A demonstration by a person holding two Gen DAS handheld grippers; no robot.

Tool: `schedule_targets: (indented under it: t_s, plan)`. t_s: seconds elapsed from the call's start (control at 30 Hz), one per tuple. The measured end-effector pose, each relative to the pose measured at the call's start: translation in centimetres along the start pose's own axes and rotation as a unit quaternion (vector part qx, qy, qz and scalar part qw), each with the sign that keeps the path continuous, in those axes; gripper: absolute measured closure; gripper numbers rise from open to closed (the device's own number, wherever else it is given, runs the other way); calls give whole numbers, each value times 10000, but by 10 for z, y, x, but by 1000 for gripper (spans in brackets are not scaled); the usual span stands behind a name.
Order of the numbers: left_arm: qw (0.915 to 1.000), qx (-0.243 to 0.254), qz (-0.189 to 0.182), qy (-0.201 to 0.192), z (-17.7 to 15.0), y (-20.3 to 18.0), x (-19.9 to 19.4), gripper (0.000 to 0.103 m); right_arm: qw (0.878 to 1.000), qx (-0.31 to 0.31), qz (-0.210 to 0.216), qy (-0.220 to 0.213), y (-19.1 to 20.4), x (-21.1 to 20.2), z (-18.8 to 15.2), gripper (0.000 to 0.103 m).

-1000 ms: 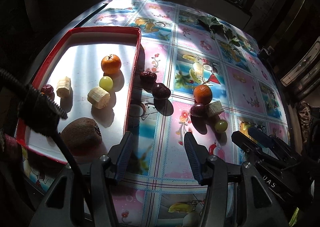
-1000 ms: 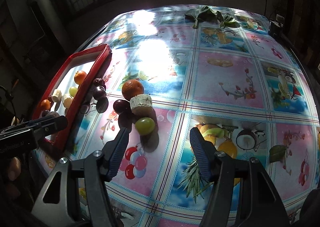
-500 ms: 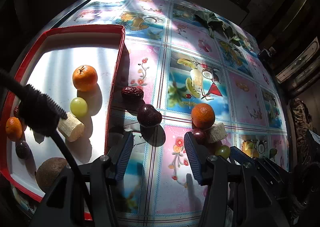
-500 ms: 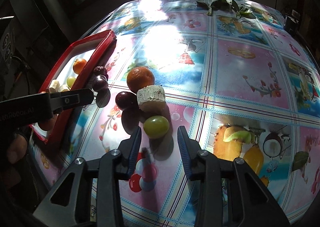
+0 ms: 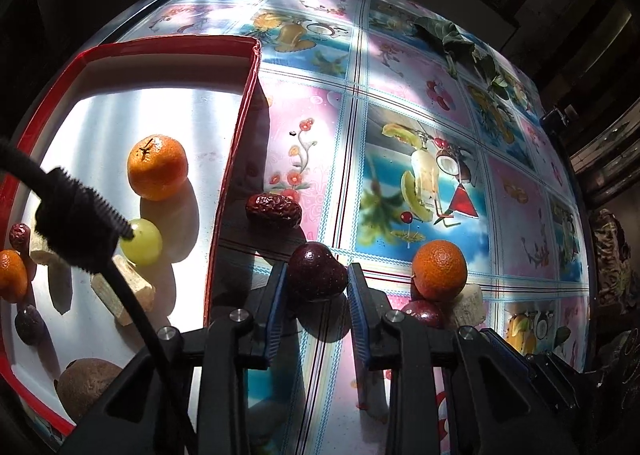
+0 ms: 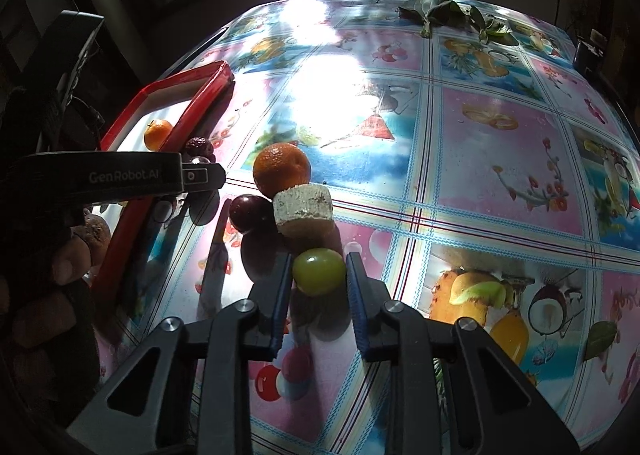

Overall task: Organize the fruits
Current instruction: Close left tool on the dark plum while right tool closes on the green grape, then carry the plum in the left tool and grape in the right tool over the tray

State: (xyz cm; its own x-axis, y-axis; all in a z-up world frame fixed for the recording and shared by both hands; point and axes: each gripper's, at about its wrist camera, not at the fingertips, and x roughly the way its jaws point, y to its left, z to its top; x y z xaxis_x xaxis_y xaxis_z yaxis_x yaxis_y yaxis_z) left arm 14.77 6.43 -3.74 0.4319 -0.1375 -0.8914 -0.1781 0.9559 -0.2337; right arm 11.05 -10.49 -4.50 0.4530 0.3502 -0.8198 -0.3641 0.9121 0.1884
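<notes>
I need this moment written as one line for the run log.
left tool: closing around dark plum | right tool: shut on green grape | red tray: holds fruit | stage: both grasping

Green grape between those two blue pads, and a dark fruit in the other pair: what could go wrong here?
The green grape is round and soft: the right gripper could crush it or squirt it out. It sits near the banana piece, which a lift may nudge. The left gripper, closing on the dark plum beside the red tray, might clip its wall.
</notes>
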Motion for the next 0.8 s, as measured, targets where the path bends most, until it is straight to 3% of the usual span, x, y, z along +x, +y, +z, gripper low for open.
schedule_targets:
  t_s: [0.37,0.5,0.8]
  plan:
    - [9999,77,-56,-137,-25,0,-30,74,9997,71,61,-235,-1,-27,-4,75]
    - [9985,168,369,-365,-37,-7,-48,74,9995,95,63,-280,0,-34,-6,75]
    - [9935,267,857,-707,-51,-9,-73,74,9993,84,146,-343,11,-44,-9,75]
